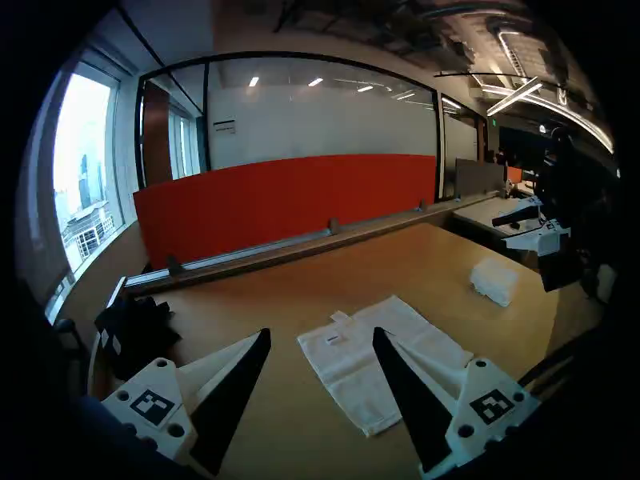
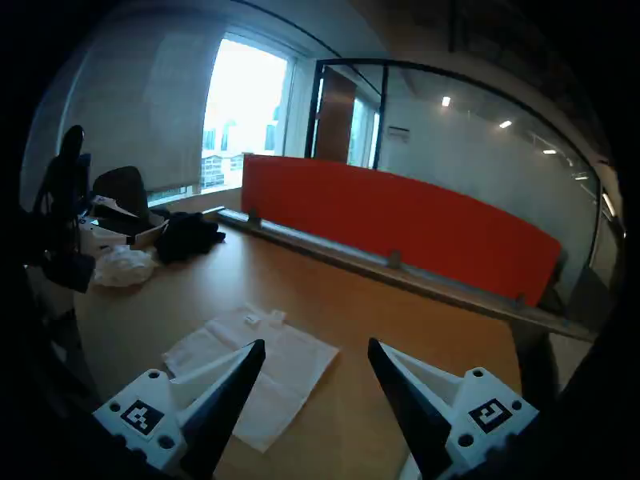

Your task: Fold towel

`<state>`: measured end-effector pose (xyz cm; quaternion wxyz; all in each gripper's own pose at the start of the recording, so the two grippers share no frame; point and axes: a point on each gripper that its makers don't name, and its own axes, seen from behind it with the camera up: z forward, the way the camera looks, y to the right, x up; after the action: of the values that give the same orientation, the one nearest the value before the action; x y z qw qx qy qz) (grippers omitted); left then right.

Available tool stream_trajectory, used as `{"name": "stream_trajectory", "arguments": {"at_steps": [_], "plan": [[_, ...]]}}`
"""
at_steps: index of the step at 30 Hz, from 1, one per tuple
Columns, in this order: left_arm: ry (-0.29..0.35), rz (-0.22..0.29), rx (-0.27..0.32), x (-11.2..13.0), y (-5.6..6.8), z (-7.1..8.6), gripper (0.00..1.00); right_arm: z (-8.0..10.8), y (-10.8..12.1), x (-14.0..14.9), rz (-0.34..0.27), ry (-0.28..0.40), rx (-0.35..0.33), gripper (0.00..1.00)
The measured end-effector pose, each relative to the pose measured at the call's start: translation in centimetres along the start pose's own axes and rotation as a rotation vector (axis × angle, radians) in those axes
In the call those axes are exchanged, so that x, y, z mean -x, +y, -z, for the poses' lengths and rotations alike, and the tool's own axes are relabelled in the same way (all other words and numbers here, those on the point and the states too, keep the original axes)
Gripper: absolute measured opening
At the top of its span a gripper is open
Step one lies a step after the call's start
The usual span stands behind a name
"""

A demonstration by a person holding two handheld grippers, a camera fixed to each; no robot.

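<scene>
White cloth, the towel (image 1: pixel 344 368) lies spread flat on the wooden table (image 1: pixel 360 272), near its front edge, with a small label (image 1: pixel 332 340) sewn by the far hem. In the left gripper view we see the left gripper (image 1: pixel 320 332) over it with its two fingers spread wide and nothing between them; one finger covers part of the towel's middle, the other stands over bare wood beside it. In the right gripper view the right gripper (image 2: pixel 314 342) is likewise spread wide and holds nothing, one finger over the towel, the other over bare wood.

Farther along the table, in the left gripper view, we see a second white towel (image 1: pixel 494 280), folded into a thick bundle, well apart from the flat one. At the opposite end lies a heap of black cloth (image 2: pixel 188 236), and just beside it a crumpled white cloth (image 2: pixel 122 266). Along the table's far edge runs a red divider panel (image 1: pixel 280 204) on a metal rail, with a glass wall behind it and a bright window (image 2: pixel 244 120) to one side
</scene>
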<state>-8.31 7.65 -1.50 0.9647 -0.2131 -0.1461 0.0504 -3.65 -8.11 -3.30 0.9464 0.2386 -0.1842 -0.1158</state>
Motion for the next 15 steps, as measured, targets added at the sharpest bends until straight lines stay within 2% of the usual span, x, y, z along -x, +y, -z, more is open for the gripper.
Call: {"name": "stream_trajectory", "arguments": {"at_steps": [6, 15], "plan": [[-0.031, -0.032, 0.046, 1.8, 1.2, -0.6, 0.94, -0.8, -1.7, 2.3, 0.031, -0.05, -0.073, 1.0], [-0.084, -0.066, 0.089, 5.3, 2.6, -1.9, 0.94, -2.4, -2.9, 6.1, 0.072, -0.098, -0.107, 1.0]]}}
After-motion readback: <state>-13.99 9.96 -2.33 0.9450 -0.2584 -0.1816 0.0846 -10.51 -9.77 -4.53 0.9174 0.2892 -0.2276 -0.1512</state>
